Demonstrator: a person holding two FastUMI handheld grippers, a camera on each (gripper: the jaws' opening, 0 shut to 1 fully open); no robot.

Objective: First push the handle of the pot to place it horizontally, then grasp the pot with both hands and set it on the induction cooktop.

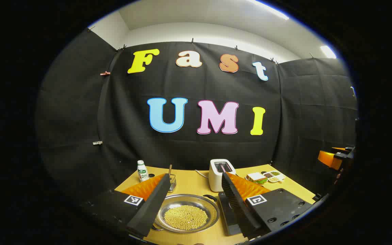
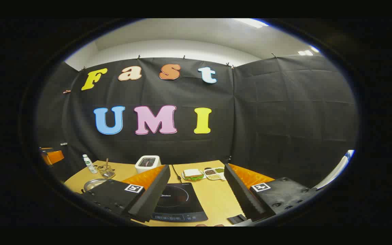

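Hovering with fingers spread apart and empty, the left gripper (image 1: 192, 204) frames the bean-filled steel pot (image 1: 186, 213) while the right gripper (image 2: 196, 195) frames the induction cooktop (image 2: 179, 202) on the bench (image 2: 216, 197), apparently poised to begin.

Black cloth walls (image 1: 301, 112), wooden table (image 2: 216, 197), ceiling lights (image 1: 328, 51)

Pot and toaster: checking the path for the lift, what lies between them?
In the left gripper view, only bare table between the pot and toaster, besides the toaster's cord.
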